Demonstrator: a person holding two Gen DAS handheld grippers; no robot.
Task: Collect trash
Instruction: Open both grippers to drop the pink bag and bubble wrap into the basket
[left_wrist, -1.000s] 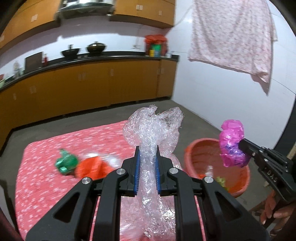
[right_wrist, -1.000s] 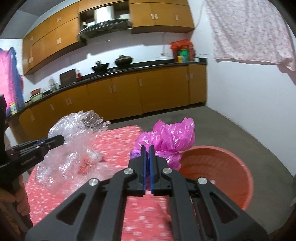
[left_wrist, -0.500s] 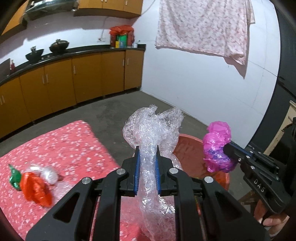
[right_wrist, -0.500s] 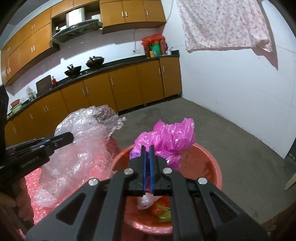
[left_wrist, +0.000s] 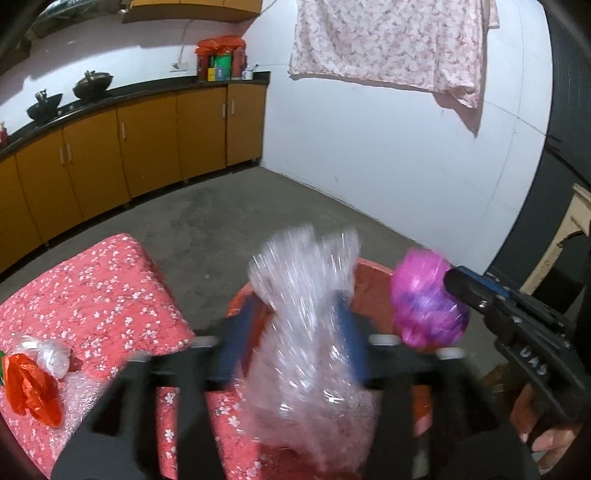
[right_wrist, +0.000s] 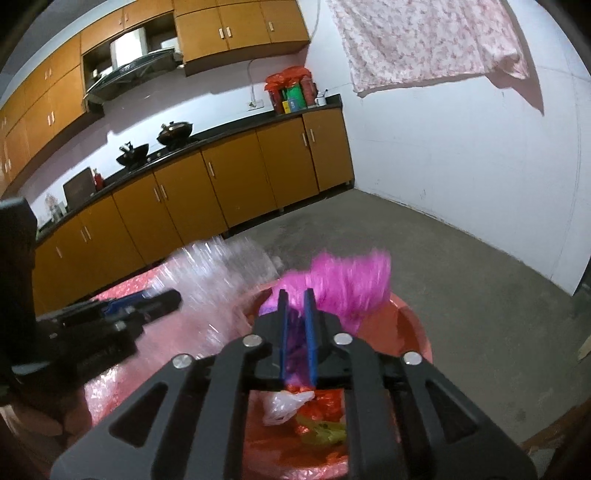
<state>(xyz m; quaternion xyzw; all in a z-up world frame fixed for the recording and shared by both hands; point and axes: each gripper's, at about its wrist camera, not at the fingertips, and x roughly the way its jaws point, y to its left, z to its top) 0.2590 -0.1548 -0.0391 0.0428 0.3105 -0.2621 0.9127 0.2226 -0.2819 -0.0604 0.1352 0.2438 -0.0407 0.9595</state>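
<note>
Since half a second ago both sets of jaws have parted. The left gripper (left_wrist: 295, 332) now stands wide, its blue pads well off either side of the bubble wrap (left_wrist: 306, 332), which is motion-blurred between them — whether a pad touches it I cannot tell. The right gripper (right_wrist: 295, 328) has opened to a narrow gap; the pink plastic bag (right_wrist: 347, 291), also blurred, sits between and just beyond the fingers, contact unclear.

Both pieces hang above the red basin (right_wrist: 410, 332). Inside it, seen from the right wrist: a white crumpled bag (right_wrist: 284, 404), red wrappers and a bit of yellow-green trash (right_wrist: 325, 435).

From the left wrist, the pink bag (left_wrist: 424, 299) shows at the tip of the right gripper (left_wrist: 458, 282), over the basin's far side (left_wrist: 369, 273).

Left on the floral red tablecloth (left_wrist: 92, 291) — an orange-red wrapper (left_wrist: 31, 387) touching a small clear crumpled wrapper (left_wrist: 48, 356).
</note>
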